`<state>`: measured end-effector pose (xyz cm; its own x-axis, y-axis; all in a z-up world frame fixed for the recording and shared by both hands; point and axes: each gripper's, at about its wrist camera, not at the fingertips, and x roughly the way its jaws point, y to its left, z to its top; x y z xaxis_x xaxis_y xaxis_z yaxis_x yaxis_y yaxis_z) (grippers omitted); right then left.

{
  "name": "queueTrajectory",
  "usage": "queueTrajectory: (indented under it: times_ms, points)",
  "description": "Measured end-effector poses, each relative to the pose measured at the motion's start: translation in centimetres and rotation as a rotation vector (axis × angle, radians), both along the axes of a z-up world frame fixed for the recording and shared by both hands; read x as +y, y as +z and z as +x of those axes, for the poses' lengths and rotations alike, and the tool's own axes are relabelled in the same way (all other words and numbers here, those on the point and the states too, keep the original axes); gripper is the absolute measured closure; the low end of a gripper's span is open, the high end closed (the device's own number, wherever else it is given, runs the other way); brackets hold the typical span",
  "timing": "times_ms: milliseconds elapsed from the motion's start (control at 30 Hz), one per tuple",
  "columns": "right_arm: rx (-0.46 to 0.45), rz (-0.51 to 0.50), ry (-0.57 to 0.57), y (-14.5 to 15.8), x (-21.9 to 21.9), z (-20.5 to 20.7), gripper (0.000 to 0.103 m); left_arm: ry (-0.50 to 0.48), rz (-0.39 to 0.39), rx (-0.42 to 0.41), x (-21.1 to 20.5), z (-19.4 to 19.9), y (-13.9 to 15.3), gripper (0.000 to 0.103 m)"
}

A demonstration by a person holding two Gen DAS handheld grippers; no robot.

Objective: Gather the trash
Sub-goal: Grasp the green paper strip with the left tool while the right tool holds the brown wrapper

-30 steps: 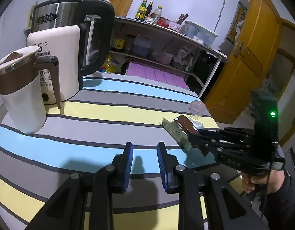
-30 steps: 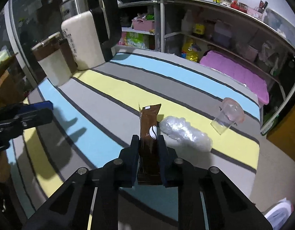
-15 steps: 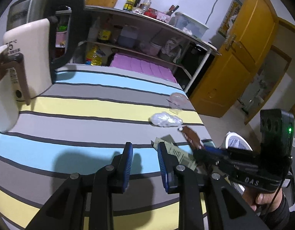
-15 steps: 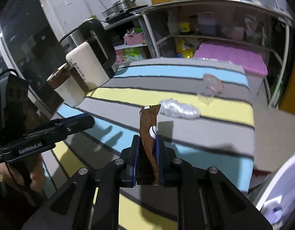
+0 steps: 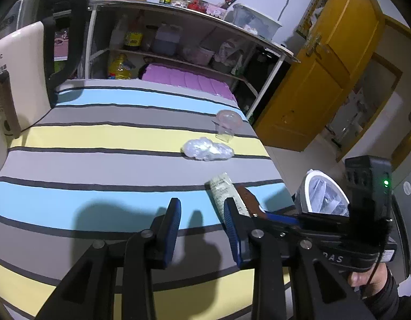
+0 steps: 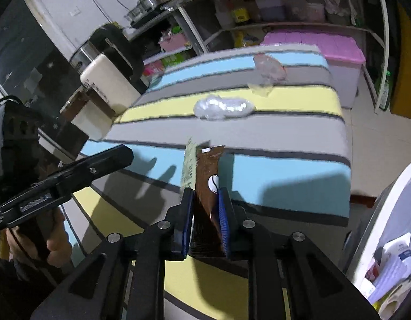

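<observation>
Since a second ago, the brown wrapper point(image 6: 208, 184) has been carried past the table point(image 5: 104, 165) edge, pinched upright in the right gripper point(image 6: 205, 221) beside a pale green packet point(image 6: 189, 165). Only the left view shows the lined trash bin point(image 5: 324, 194); the left gripper point(image 5: 201, 224) is seen spread, empty.

Dim, cool indoor light from overhead throws soft dark shadows across the striped desk point(image 5: 104, 144). Fisheye bends and blackens the corners; the right wrist view is motion-smeared.
</observation>
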<state>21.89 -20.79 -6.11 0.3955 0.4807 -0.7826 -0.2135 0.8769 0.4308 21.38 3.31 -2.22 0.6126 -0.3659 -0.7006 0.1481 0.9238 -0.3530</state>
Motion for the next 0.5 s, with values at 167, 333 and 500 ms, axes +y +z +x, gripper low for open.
queueTrajectory:
  times_ms: [167,333,500]
  points:
    - [-0.019,0.063,-0.010,0.2,-1.2,-0.8,0.085,-0.022,-0.005,0.018,-1.2,0.2,-0.3,0.067]
    - [-0.023,0.076,-0.074,0.1,-3.0,-1.7,0.085,-0.051,-0.008,0.047,-3.0,1.0,-1.2,0.066]
    - [-0.021,0.076,-0.124,0.2,-4.8,-2.5,0.085,-0.063,-0.034,0.089,-4.2,2.1,-2.2,0.065]
